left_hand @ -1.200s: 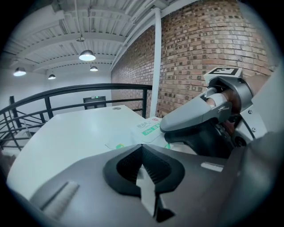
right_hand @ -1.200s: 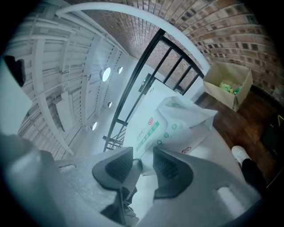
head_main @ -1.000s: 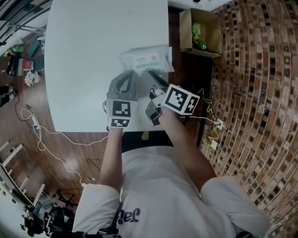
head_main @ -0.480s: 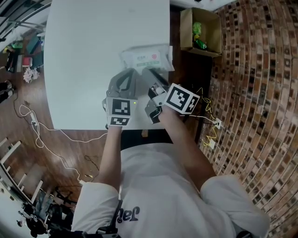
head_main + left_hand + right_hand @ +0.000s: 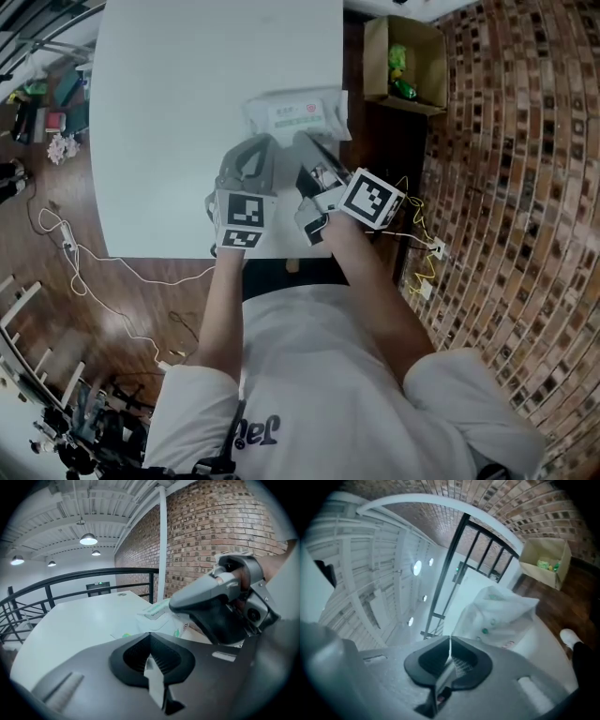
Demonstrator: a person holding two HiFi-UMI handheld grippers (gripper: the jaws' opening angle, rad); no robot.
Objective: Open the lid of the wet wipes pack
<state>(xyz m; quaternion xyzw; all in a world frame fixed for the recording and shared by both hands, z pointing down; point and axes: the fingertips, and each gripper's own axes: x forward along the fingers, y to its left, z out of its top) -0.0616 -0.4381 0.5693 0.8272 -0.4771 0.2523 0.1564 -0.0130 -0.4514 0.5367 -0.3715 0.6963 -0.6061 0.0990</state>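
The wet wipes pack (image 5: 298, 114), white with a green-printed label, lies on the white table (image 5: 169, 112) near its right edge. It also shows ahead of the jaws in the left gripper view (image 5: 161, 615) and in the right gripper view (image 5: 499, 616). My left gripper (image 5: 251, 148) points at the pack's near left corner, jaws together with nothing seen between them. My right gripper (image 5: 305, 145) sits at the pack's near edge; its jaws have just been closing and now meet tip to tip, and I see nothing between them. The right gripper (image 5: 220, 597) shows beside the left.
An open cardboard box (image 5: 403, 66) with green items stands on the wooden floor right of the table. White cables (image 5: 70, 248) trail over the floor at the left. A black railing (image 5: 70, 581) runs beyond the table's far side.
The right gripper's jaws, spread apart in the earlier frames, have come together. Its hand has tilted slightly. The left gripper and the pack have stayed put.
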